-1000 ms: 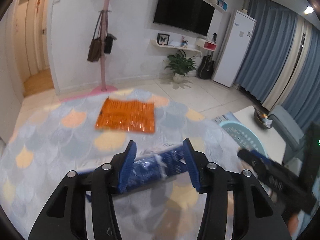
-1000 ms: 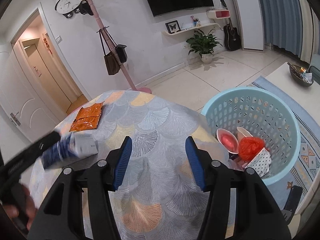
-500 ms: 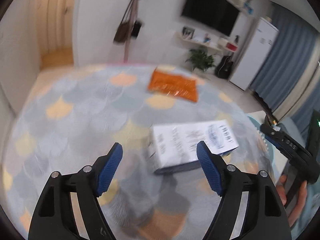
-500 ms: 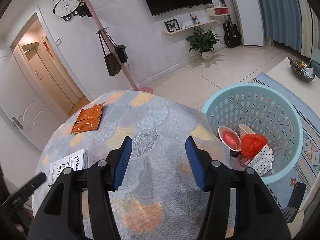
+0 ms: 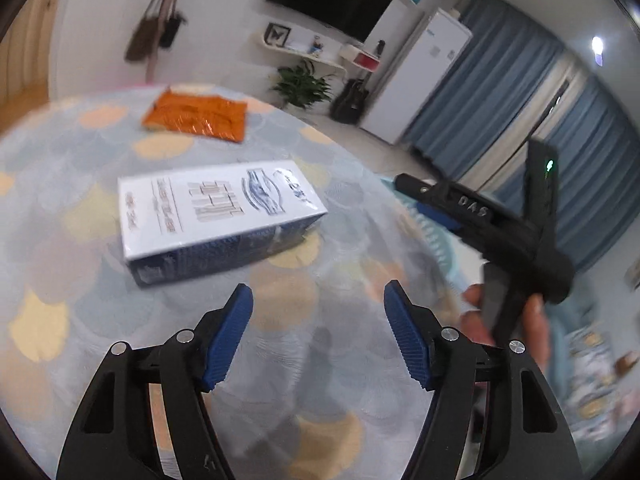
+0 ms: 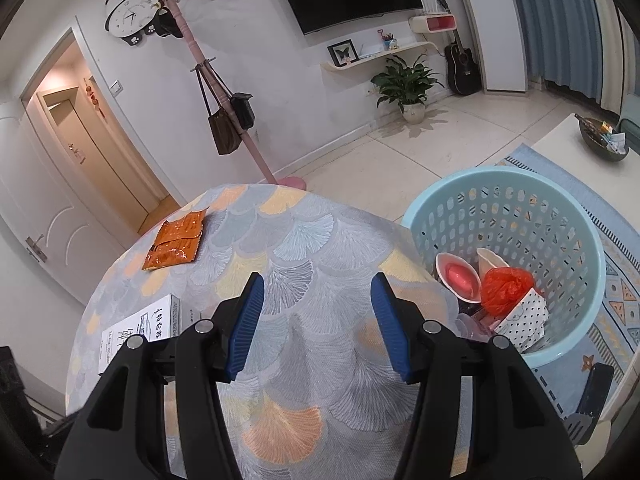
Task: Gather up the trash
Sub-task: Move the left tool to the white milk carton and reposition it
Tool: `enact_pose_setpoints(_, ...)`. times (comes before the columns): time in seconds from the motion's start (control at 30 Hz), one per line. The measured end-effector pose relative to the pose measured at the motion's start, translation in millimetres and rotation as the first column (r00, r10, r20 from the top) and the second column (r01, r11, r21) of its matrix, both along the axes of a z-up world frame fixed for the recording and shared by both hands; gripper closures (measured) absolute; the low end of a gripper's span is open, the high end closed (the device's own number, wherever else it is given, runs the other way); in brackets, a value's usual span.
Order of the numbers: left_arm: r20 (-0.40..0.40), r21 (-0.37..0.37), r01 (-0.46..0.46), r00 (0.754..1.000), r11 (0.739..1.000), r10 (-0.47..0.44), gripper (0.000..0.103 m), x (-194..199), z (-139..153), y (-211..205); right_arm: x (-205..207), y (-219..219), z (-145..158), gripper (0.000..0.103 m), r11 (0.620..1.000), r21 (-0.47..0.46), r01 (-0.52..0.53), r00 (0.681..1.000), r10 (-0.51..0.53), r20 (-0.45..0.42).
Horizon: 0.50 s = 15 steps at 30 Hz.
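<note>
So we've got the round table [image 6: 304,240] with the fan-pattern cloth as our anchor here. Lying flat on it is a white and blue carton [image 5: 220,216], long side toward us, with printed characters and a little landscape logo on top, but the blur means we can't actually read any of it, and no brand name comes through. Our left gripper [image 5: 318,328] hangs over the cloth just short of the carton, jaws closing a bit but with nothing between them, so it's released and not touching the box. Toward the table's far edge, well apart from the carton, sits a crinkly orange wrapper [image 5: 196,118], with print too small to make out in either view. Our right gripper [image 6: 316,328] hovers over the table's near side, fingers apart and empty, gripping nothing. From the left camera we can see raised letters on its black body that look like "DAS" upside down, plus a small green light, and the hand [image 5: 508,320] wrapped around its handle. Beside the table on the floor is the light blue basket [image 6: 512,184], already holding a red bag [image 6: 506,286], a polka-dot packet [image 6: 526,318] and a pink-lined cup [image 6: 458,276].
</note>
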<state>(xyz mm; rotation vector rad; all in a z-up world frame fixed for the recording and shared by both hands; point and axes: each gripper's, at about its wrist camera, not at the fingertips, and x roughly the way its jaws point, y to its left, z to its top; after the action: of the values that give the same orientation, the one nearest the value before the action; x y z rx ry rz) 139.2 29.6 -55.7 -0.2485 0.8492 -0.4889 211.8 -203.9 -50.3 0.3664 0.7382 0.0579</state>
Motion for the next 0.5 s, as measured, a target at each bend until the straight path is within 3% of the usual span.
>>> enact_pose_setpoints(0.07, 0.034, 0.048, -0.089, 0.996, 0.995, 0.087, 0.031, 1.2, 3.5, 11.0, -1.0, 1.8, 0.4, 0.051, 1.0, -0.007, 0.001, 1.0, -0.001, 0.007)
enact_pose_setpoints(0.13, 0.046, 0.047, -0.204, 0.978, 0.978, 0.202, 0.022, 6.8, 3.8, 32.7, -0.4, 3.8, 0.8, 0.05, 1.0, -0.016, 0.001, 1.0, -0.001, 0.009)
enact_pose_setpoints(0.23, 0.008, 0.043, -0.295, 0.955, 0.954, 0.295, 0.02, 28.7, -3.8, 55.5, -0.8, 6.3, 1.1, 0.045, 1.0, -0.031, 0.001, 1.0, 0.0, 0.012)
enact_pose_setpoints(0.37, -0.076, -0.063, -0.247, 0.967, 0.967, 0.243, 0.021, 39.8, -13.1, 63.9, -2.3, 2.8, 2.1, 0.041, 1.0, -0.023, 0.012, 1.0, -0.012, 0.018)
enact_pose_setpoints(0.5, -0.061, -0.1, -0.154, 0.987, 0.983, 0.149, 0.025, 34.7, -10.9, 45.1, -0.4, -1.1, -0.1, 0.041, 1.0, 0.004, 0.022, 1.0, -0.022, 0.007)
